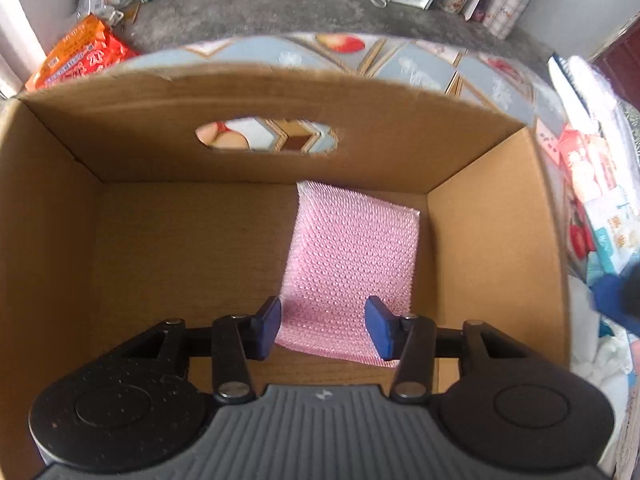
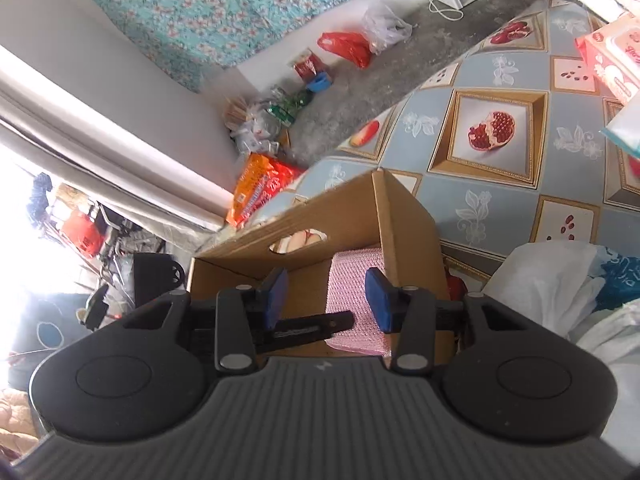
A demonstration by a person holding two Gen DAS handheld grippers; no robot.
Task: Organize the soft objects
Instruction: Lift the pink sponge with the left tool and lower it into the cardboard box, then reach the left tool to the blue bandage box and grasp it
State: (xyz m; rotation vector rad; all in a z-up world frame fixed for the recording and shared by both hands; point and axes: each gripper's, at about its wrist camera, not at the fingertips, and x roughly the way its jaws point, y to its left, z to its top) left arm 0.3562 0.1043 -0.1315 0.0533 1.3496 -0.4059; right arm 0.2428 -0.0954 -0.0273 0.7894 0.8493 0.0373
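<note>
**A:** Pink bubble wrap (image 1: 348,268) lies flat on the floor of the cardboard box (image 1: 160,148), against the box's right wall. My left gripper (image 1: 324,326) points down into the box just above the wrap's near edge, jaws apart, pads clear of it.

**B:** And the right one?

**A:** My right gripper (image 2: 326,300) hangs over the box's near side, jaws parted, nothing between the pads that I can make out.

**B:** Beyond the box?

**A:** The box stands on a tablecloth with pomegranate pictures (image 2: 500,128). Past the box's far left corner there's an orange snack bag (image 1: 80,56) off the table, then a grey floor (image 1: 280,12) with plastic bags.
</note>
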